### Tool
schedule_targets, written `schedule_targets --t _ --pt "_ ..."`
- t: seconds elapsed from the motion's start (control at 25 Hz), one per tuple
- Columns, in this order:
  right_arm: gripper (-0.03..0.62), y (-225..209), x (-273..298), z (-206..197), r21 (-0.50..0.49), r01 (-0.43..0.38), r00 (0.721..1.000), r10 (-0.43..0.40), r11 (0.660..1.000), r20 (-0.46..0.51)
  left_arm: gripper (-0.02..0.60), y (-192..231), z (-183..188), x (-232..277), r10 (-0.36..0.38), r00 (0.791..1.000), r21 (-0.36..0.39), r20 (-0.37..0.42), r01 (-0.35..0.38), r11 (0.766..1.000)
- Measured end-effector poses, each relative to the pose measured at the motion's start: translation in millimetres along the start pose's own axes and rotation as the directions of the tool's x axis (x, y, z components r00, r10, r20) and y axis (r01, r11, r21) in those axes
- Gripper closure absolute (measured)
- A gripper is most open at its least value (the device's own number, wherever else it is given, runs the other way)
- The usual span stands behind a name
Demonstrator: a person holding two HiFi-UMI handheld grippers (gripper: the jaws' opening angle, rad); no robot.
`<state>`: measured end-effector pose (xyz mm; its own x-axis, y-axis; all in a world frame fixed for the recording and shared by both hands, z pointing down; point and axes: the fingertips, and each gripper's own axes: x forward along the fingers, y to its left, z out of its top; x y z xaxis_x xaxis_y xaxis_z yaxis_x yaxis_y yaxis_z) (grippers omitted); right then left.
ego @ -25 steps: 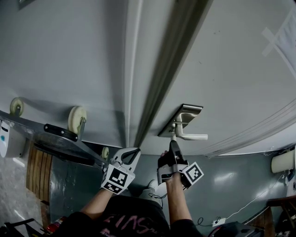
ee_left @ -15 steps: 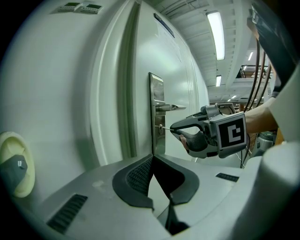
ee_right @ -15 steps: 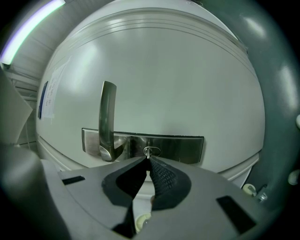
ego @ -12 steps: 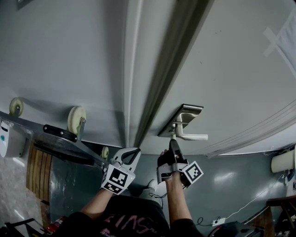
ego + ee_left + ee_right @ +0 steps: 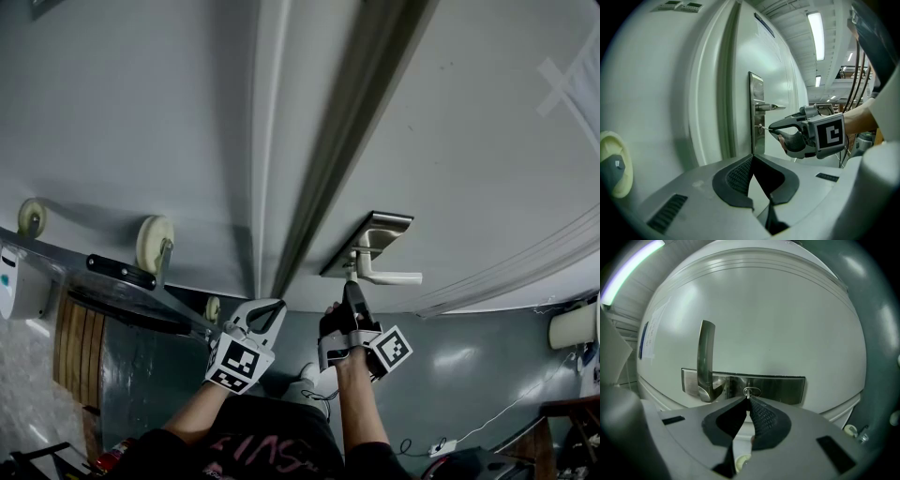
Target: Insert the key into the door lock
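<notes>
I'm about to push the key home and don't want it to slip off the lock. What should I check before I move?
1. Grip on the key: ok. The right gripper has its fingers closed on the key.
2. Key tip at the lock cylinder: ok. The left gripper view shows the two touching.
3. Depth of the blade in the keyhole: cannot tell.
4. Door handle out of the key's path: ok. It sits off to one side.
5. Left gripper out of the way: ok. It is shut, empty and apart from the lock plate.
</notes>
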<state>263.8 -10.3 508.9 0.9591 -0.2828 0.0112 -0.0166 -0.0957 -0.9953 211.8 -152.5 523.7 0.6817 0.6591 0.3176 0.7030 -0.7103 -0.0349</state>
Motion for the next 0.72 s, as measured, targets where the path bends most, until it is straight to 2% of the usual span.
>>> schedule_targets --t 0.72 --pt "0.514 0.1 0.7 -0.1 -0.038 0.002 1.000 -0.002 0.999 -0.023 0.569 1.0 -2.0 -1.6 -0.008 1.000 -0.007 -0.002 0.008 1.000"
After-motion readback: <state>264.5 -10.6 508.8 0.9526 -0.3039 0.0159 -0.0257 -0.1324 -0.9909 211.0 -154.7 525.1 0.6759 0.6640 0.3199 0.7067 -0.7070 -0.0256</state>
